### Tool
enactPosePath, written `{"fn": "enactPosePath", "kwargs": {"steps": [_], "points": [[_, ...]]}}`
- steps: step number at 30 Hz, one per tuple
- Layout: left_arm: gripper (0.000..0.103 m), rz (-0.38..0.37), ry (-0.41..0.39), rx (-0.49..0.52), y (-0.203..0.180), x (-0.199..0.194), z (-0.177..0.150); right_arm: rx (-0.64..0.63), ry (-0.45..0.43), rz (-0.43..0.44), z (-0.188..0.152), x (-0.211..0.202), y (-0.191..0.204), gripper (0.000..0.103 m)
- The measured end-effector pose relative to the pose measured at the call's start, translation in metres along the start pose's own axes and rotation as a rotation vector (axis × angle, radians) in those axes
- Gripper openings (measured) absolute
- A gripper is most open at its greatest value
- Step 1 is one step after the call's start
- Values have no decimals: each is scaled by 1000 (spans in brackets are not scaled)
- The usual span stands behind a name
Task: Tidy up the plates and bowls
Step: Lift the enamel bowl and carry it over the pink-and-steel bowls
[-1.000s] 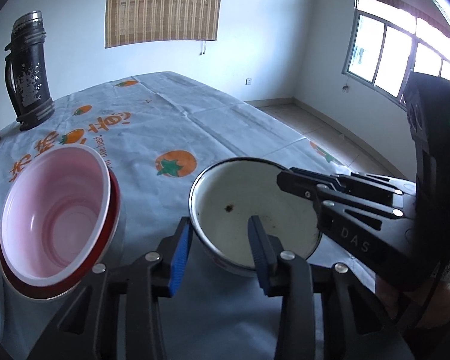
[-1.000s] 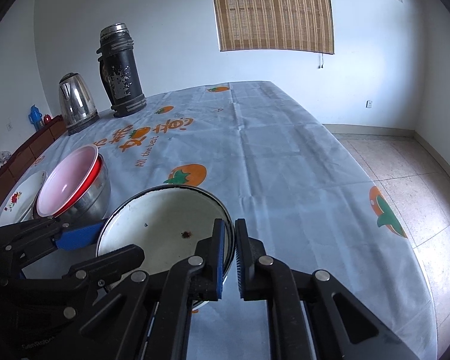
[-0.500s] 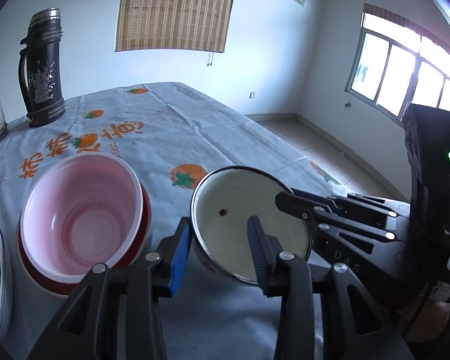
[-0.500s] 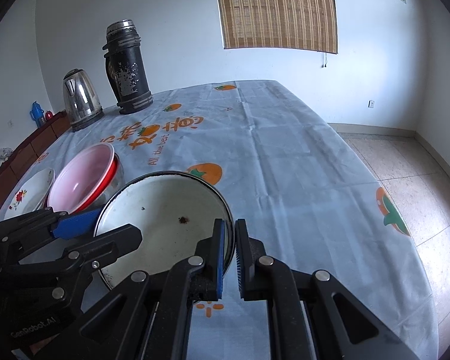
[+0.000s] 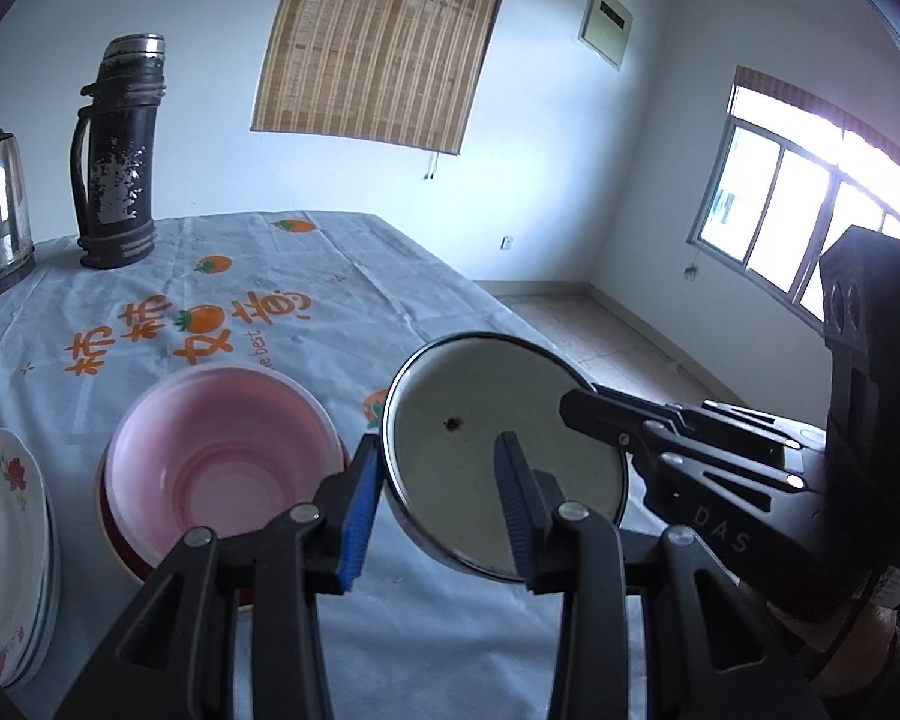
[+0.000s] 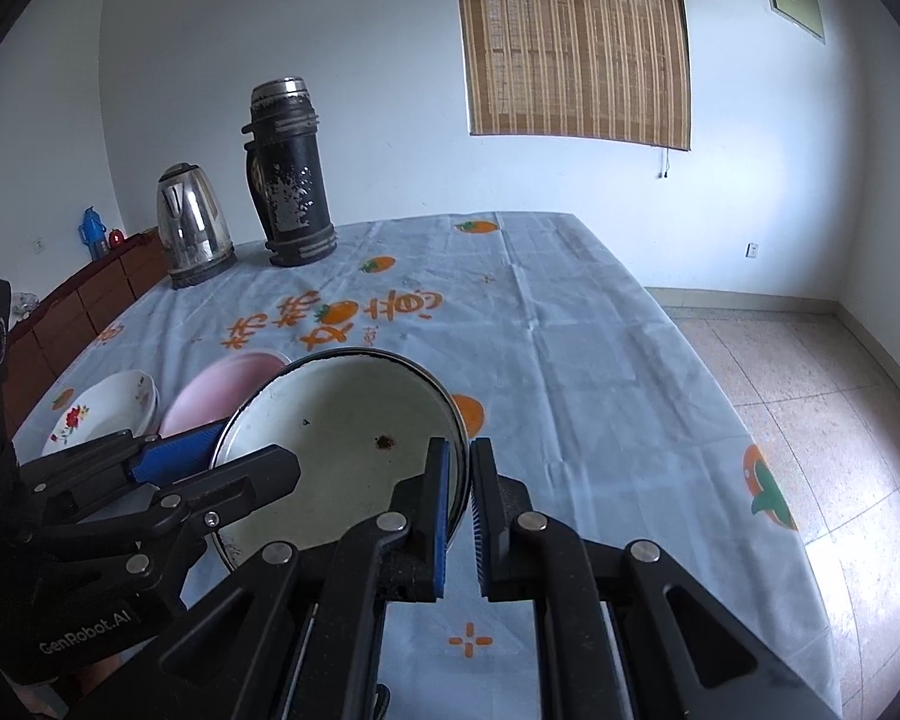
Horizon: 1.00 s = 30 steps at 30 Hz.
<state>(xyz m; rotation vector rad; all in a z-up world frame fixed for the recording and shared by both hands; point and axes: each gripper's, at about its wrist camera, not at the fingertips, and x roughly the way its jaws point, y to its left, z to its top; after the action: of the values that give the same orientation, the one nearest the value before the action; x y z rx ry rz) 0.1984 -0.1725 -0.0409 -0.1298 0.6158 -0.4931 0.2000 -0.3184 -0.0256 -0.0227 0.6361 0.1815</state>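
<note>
A white enamel bowl (image 5: 504, 456) with a dark rim is lifted off the table and tilted. My right gripper (image 6: 459, 510) is shut on its right rim (image 6: 463, 468). My left gripper (image 5: 438, 498) is open, its jaws either side of the bowl's near-left rim; I cannot tell if they touch it. A pink bowl (image 5: 216, 450) nested in a red bowl (image 5: 126, 546) sits on the table to the left. It also shows in the right wrist view (image 6: 222, 390). A stack of white flowered plates (image 5: 6, 546) lies further left.
A black thermos (image 6: 291, 174) and a steel kettle (image 6: 192, 228) stand at the table's far left. The tablecloth (image 6: 540, 330) has orange fruit prints. The table's right edge drops to a tiled floor (image 6: 810, 372). A wooden cabinet (image 6: 72, 324) stands beyond the left side.
The white bowl has risen off the table and tilted, held by the right gripper. Both grippers rose and shifted left, toward the pink bowl. The left jaws stayed open.
</note>
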Motion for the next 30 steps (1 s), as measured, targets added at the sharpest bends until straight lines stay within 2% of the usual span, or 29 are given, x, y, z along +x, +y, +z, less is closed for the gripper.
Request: {"fn": "enactPosePath", "kwargs": {"steps": [11,20,30], "points": [[35,35,-79,-62,27,-21,14,-58,-52,43,30,-8,32,8],[35,54,-115,-111,47,-32,20,-73,-53,84,39,0,48,8],[35,120,-162,-136,64,-43,24,-102,-59,123,49,7,69,8]]}}
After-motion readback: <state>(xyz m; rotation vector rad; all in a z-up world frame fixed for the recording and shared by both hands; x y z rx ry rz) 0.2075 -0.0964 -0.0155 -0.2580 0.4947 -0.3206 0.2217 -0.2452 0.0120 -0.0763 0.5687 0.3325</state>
